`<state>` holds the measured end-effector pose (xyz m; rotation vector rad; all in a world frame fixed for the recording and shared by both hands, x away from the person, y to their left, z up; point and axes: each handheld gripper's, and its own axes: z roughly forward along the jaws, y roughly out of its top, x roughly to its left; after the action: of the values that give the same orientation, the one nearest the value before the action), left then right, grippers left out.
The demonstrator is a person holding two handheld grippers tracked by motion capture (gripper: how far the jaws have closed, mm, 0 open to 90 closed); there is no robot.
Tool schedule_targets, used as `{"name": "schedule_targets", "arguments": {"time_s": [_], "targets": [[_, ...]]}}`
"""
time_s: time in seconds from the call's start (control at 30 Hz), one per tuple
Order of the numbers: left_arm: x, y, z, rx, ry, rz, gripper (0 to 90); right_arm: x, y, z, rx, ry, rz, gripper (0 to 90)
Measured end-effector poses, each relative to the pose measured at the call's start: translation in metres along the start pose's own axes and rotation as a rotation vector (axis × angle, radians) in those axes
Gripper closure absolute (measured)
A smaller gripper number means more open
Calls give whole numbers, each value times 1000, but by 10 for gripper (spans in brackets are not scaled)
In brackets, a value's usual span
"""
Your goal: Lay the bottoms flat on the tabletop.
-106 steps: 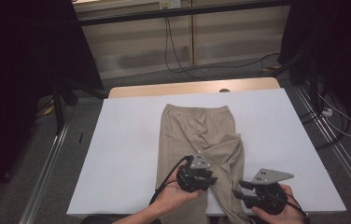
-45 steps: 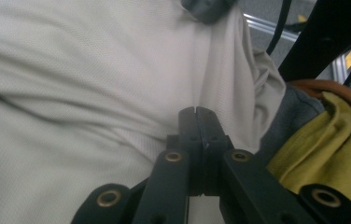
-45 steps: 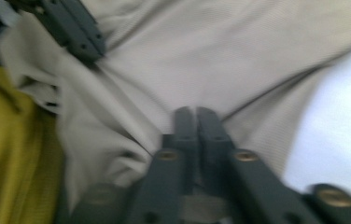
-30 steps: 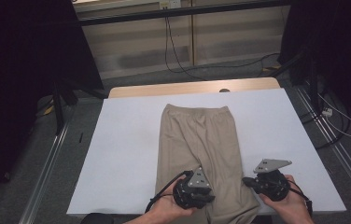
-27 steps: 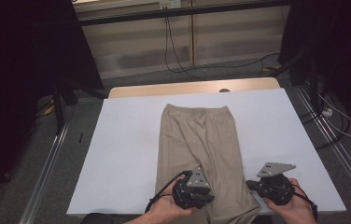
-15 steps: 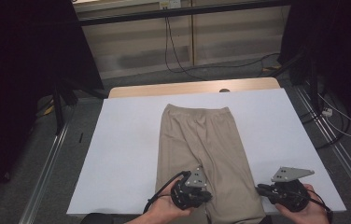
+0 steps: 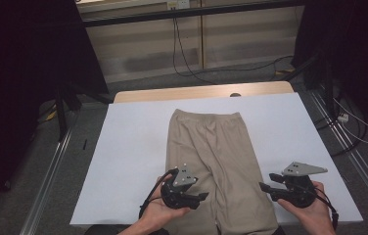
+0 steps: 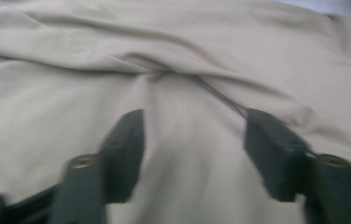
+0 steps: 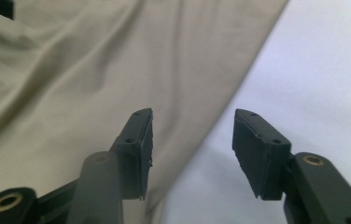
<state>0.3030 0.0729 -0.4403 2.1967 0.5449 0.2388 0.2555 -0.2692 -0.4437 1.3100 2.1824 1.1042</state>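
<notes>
Left gripper view is showing the left gripper released, its jaws having just been opening over wrinkled beige trousers, with cloth lying beneath the gap but not pinched. The right gripper is likewise hanging released, jaws just opened, straddling the trousers' outer edge where it is meeting the white table cover. Beyond both tools, the trousers are lying flat, waistband farthest away.

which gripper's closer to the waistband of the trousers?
Left, narrowly. The left gripper sits over the near left leg of the trousers, below the waistband. The right gripper hangs at the right leg's outer edge, slightly further.
</notes>
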Motion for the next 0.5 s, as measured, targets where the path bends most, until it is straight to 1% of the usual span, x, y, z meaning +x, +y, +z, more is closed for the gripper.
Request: {"name": "schedule_targets", "arguments": {"time_s": [0.03,0.07,0.1,0.13,0.17,0.2,0.23,0.27,0.3,0.33,0.37,0.43,0.5], "targets": [[1,0,-2,-3,9,-1,332,1,0,-1,-17,0,6,443],[2,0,-2,-19,25,-4,298,1,1,-2,-32,7,12,419],[3,0,-3,-35,41,-5,275,1,1,-2,-40,9,16,387],[5,0,-4,-43,48,2,246,2,1,-3,-45,5,20,354],[6,-1,-5,-53,63,-1,219,3,1,-4,-52,2,21,341],[8,-1,-6,-71,78,-13,207,4,1,-5,-67,1,24,326],[11,-2,-8,-72,87,-7,188,5,1,-6,-83,6,27,306],[14,-2,-10,-80,85,-11,165,5,2,-6,-93,3,32,283],[16,-3,-12,-89,90,-23,153,6,3,-7,-106,-4,30,257],[19,-3,-14,-98,100,-25,135,6,4,-7,-116,-7,26,239],[21,-4,-17,-104,102,-30,122,7,5,-7,-124,-3,35,228],[25,-5,-23,-109,112,-54,98,6,7,-7,-141,5,53,181],[29,-9,-29,-113,126,-64,84,7,9,-7,-156,-3,62,137]]}}
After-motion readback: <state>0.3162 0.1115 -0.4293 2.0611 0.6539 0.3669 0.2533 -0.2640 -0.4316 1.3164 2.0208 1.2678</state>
